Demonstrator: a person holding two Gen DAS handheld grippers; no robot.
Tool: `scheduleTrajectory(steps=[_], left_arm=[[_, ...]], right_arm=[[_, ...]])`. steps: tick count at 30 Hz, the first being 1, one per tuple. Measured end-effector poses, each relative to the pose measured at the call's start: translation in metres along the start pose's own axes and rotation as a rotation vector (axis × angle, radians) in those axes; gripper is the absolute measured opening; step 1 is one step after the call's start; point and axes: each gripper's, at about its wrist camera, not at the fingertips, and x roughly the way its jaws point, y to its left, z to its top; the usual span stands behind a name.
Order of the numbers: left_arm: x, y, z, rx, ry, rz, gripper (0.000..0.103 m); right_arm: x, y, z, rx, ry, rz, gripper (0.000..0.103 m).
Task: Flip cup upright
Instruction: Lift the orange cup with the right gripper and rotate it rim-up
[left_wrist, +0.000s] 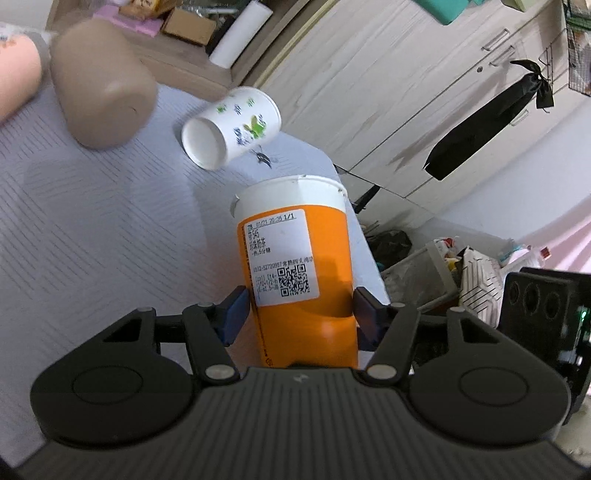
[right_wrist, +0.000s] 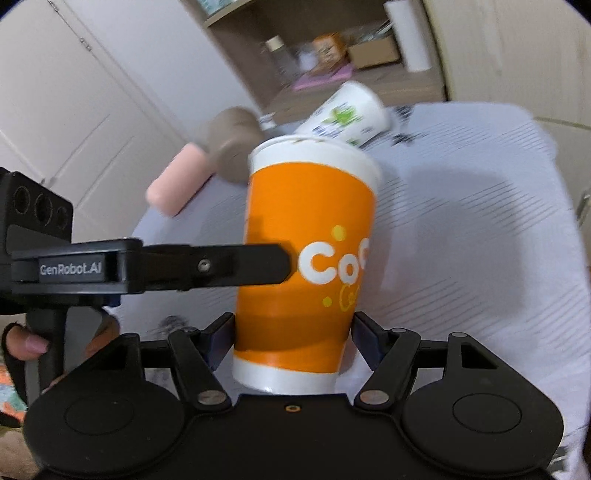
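Note:
An orange paper cup (left_wrist: 295, 258) with a white label stands mouth-up between the pads of my left gripper (left_wrist: 299, 314), which is shut on its lower body. In the right wrist view the same orange cup (right_wrist: 306, 258) sits between the pads of my right gripper (right_wrist: 291, 339), which is shut on its base. The left gripper's finger (right_wrist: 207, 269) crosses the cup from the left. A white cup with green print (left_wrist: 232, 129) lies on its side on the table behind; it also shows in the right wrist view (right_wrist: 343, 114).
A brown cup (left_wrist: 101, 85) lies on its side at the far left, with a pink cup (right_wrist: 177, 184) beside it. The table has a pale striped cloth (left_wrist: 92, 240). Cabinets, a shelf with boxes and a paper roll (left_wrist: 240, 35) stand behind. A cluttered basket (left_wrist: 443, 273) sits beyond the table's right edge.

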Motion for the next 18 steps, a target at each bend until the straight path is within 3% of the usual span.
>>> scheduleTrajectory(steps=[8, 10, 16, 18], left_arm=[[-0.003, 0.028, 0.003, -0.073, 0.043, -0.022, 0.06], [-0.002, 0.031, 0.005, -0.083, 0.055, -0.041, 0.06], [0.002, 0.039, 0.007, -0.109, 0.075, -0.082, 0.061], [0.004, 0.043, 0.009, -0.125, 0.083, -0.097, 0.061]], right_arm=[[0.016, 0.004, 0.005, -0.05, 0.061, 0.027, 0.08], [0.014, 0.01, 0.005, -0.105, 0.059, -0.015, 0.086], [0.012, 0.02, 0.016, -0.224, 0.059, -0.064, 0.089], [0.016, 0.015, 0.026, -0.211, 0.07, -0.069, 0.094]])
